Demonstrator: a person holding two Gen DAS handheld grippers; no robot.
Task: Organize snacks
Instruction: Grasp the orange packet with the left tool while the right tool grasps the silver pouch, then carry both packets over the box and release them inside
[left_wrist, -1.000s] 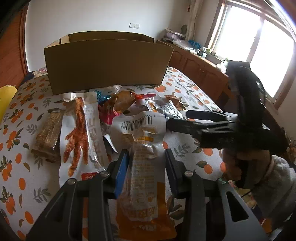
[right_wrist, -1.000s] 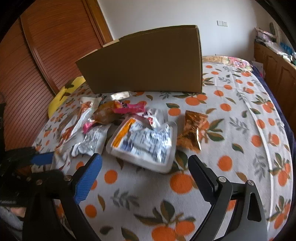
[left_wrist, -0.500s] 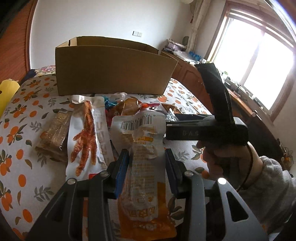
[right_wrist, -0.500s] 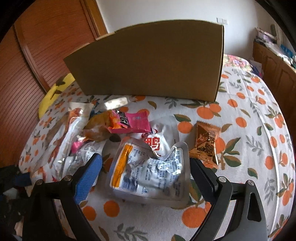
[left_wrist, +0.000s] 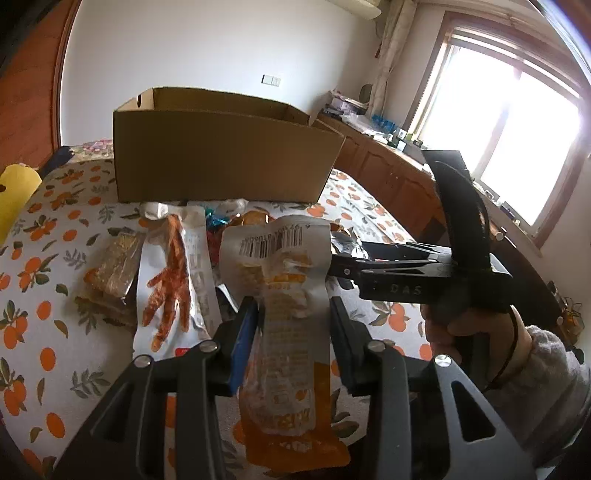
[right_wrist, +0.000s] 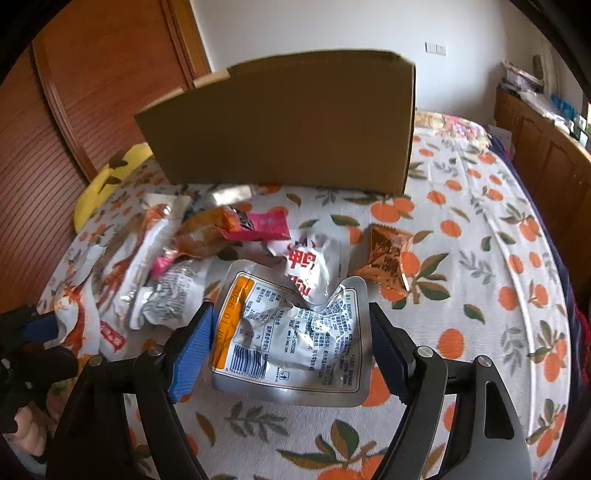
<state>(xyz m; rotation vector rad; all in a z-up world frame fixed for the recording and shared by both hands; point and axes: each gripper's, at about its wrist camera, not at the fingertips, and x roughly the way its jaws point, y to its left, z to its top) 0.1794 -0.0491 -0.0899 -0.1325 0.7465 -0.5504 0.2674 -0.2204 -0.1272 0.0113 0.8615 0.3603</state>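
A: Where's the left gripper (left_wrist: 291, 325)?
B: Bottom middle, tipped down, squeezing an orange snack pouch (left_wrist: 286, 314).
A: And the right gripper (right_wrist: 291, 343)?
B: Pointing down; its fingers have just been closing around the silver pouch (right_wrist: 291, 332) on the bed (right_wrist: 480, 258).

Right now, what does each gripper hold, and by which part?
Left gripper grips the orange snack pouch across its middle. Right gripper, closing, straddles the silver pouch; grip uncertain.

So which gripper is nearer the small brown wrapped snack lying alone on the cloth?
Right. The right gripper sits just short of the brown snack, around a silver pouch; the left gripper is farther, holding an orange packet.
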